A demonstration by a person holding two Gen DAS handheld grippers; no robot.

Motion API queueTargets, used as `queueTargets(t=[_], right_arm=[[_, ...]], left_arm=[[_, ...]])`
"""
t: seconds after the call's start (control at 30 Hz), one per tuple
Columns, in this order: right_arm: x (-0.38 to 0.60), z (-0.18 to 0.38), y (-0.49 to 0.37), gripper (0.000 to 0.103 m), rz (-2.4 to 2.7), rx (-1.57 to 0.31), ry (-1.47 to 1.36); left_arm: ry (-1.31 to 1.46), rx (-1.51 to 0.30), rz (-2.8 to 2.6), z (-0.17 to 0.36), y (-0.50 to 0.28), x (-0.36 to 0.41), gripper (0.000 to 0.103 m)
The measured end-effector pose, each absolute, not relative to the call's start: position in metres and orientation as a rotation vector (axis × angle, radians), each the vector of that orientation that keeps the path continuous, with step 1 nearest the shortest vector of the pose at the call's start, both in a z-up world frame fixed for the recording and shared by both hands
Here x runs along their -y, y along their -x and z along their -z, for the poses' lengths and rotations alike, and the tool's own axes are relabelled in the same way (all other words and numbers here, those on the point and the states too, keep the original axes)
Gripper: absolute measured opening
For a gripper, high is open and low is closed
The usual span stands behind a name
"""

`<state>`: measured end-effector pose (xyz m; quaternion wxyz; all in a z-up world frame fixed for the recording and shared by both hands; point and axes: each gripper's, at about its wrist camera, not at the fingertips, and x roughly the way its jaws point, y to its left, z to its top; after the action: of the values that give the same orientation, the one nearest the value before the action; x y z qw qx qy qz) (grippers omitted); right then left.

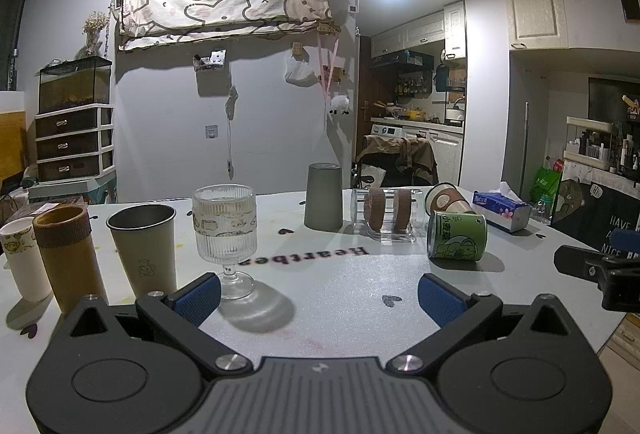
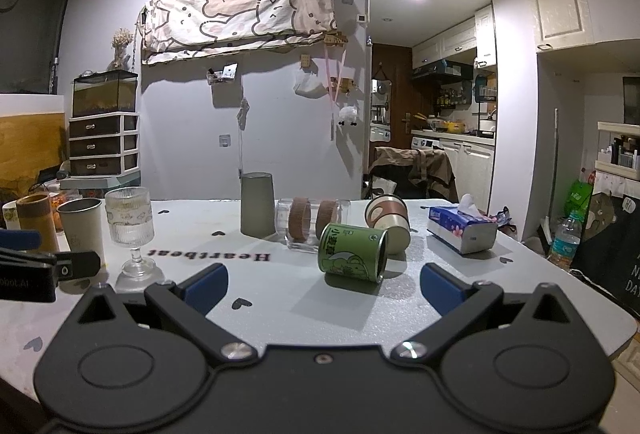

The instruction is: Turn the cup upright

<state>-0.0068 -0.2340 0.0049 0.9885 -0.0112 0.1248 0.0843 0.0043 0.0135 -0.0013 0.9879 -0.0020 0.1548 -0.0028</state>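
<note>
**Both grippers wait with fingers apart; no fallen cup has been taken**

The right gripper (image 2: 323,288) hangs above the white table (image 2: 500,298) with its blue-padded fingers spread wide and nothing between them. The left gripper (image 1: 319,296) is equally spread and empty, near the ribbed stemmed glass (image 1: 225,230).

The step in hand looks like the approach. The green printed cup lying on its side (image 2: 354,253) is just ahead of the right gripper, mouth facing right. The next move would call for closing on its wall and rotating it onto its base.

Which cup is intended is uncertain: a beige-and-brown cup (image 2: 387,224) also lies tipped behind it, partly hidden, and a grey tumbler (image 2: 258,204) stands mouth-down. The clear holder with brown bands (image 2: 310,224) is hard to identify.
</note>
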Motion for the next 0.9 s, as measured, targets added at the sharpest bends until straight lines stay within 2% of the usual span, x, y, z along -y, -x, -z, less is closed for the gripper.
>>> queueTargets(t=[0.9], right_arm=[[0.2283, -0.0084, 0.0085, 0.103, -0.178, -0.249, 0.022]], left_arm=[[0.005, -0.31, 0.004, 0.0011, -0.0046, -0.0133, 0.103]])
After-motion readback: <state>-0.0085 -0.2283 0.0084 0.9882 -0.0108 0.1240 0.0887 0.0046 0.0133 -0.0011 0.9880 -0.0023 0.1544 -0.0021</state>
